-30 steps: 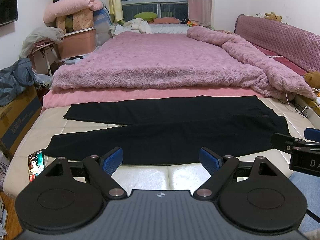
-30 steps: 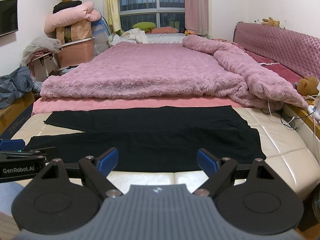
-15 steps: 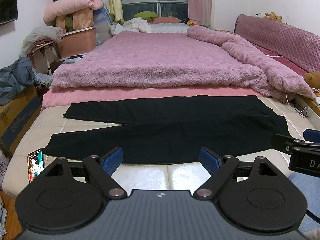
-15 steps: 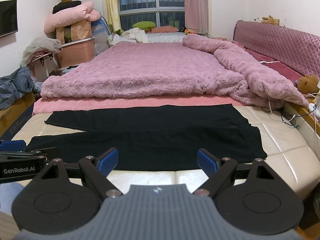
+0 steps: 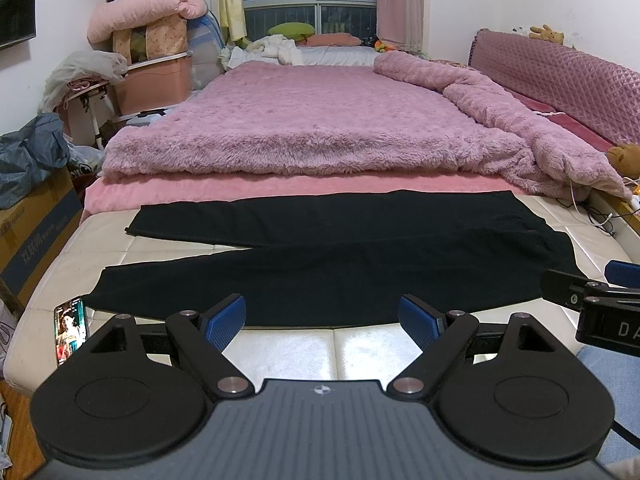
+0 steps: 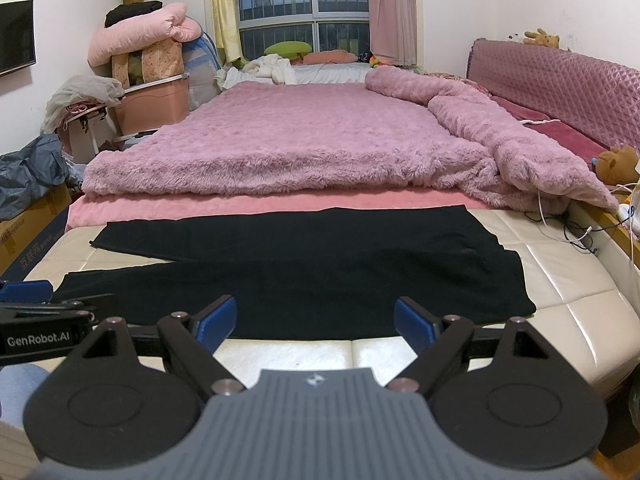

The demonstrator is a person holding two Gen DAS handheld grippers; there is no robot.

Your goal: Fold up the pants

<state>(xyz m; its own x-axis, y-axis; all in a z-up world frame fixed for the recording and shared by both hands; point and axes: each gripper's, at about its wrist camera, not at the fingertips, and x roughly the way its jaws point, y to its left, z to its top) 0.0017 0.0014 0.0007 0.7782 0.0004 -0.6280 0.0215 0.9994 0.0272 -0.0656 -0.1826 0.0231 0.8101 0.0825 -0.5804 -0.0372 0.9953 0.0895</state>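
Black pants (image 5: 340,256) lie flat across the cream padded foot of the bed, waist to the right, two legs spread apart to the left. They also show in the right wrist view (image 6: 320,268). My left gripper (image 5: 322,320) is open and empty, just short of the near edge of the pants. My right gripper (image 6: 314,320) is open and empty, also just short of the near edge. Each gripper shows at the side of the other's view.
A phone (image 5: 69,330) with a lit screen lies at the near left corner of the cream bench (image 5: 360,344). A fluffy pink blanket (image 5: 320,128) covers the bed behind. Boxes and bags (image 5: 32,184) stand on the left, cables (image 6: 576,232) on the right.
Both views have shifted very slightly; the grippers stay open and the pants have not moved.
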